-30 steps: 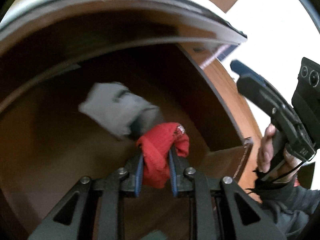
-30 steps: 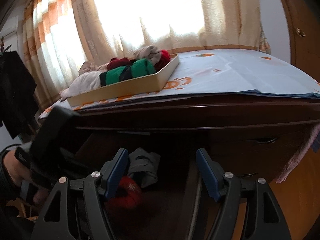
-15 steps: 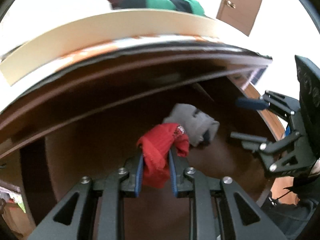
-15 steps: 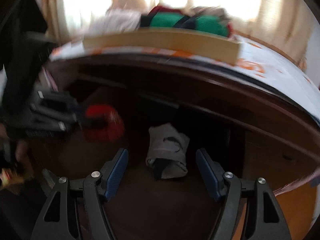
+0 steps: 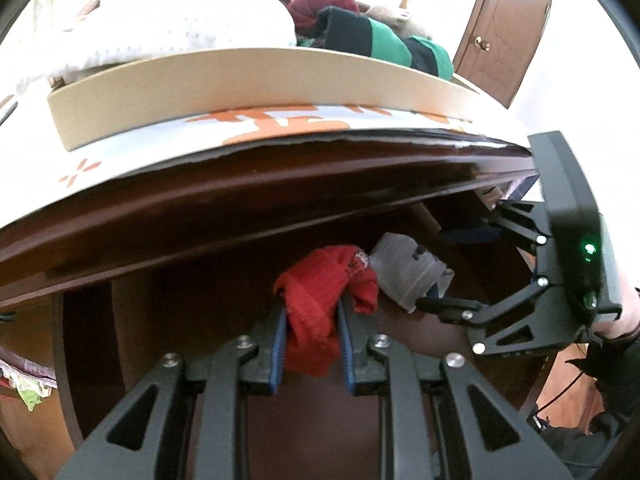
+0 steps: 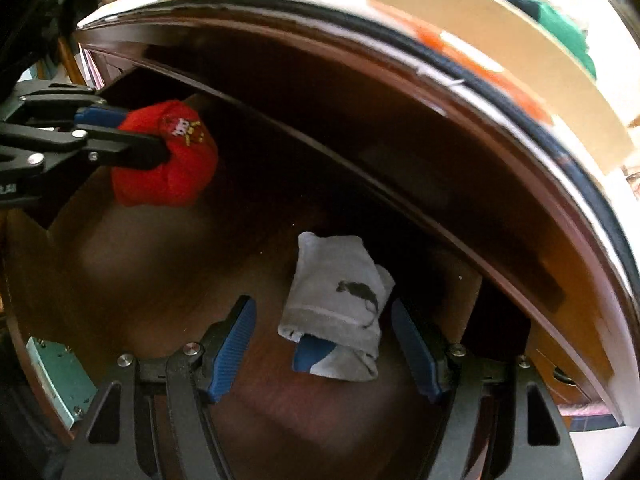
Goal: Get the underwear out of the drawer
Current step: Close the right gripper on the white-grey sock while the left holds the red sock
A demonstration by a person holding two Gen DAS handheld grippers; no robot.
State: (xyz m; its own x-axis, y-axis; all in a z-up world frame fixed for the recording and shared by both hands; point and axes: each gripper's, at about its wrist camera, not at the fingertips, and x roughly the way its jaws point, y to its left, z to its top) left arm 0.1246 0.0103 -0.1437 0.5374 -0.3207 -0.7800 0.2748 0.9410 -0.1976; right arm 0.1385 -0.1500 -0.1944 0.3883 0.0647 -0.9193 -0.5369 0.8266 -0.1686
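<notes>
I am working over the open drawer [image 6: 168, 280] of a dark wooden dresser [image 5: 240, 216], whose top is carrying a patterned cloth [image 5: 280, 120] and a shallow cardboard tray [image 5: 248, 80] piled with rolled garments, a green-and-black one [image 5: 384, 40] among them. I am taking the tray to be the likely drop-off, though I cannot be sure. Inside the drawer, I am judging the job to be partway along: one piece is already lifted and one is lying on the drawer floor. My left claw [image 5: 312, 316] is clamping narrowly on the red underwear [image 5: 320, 288], holding the bundle clear of the wood, up near the drawer's left wall in the right wrist view. My right claw [image 6: 324, 344] is standing wide, with nothing pressed between its blue pads [image 6: 232, 344], and it is pointing down at the folded grey underwear [image 6: 340, 300], which is sitting on the drawer floor between the two fingers, toward the right one. For the next move I am thinking the right claw needs to be lowering until the pads are flanking the grey fold, then closing across its thicker middle, not the loose blue-edged end. The overhanging dresser top is looking close above, so I am planning to lift outward toward myself.
</notes>
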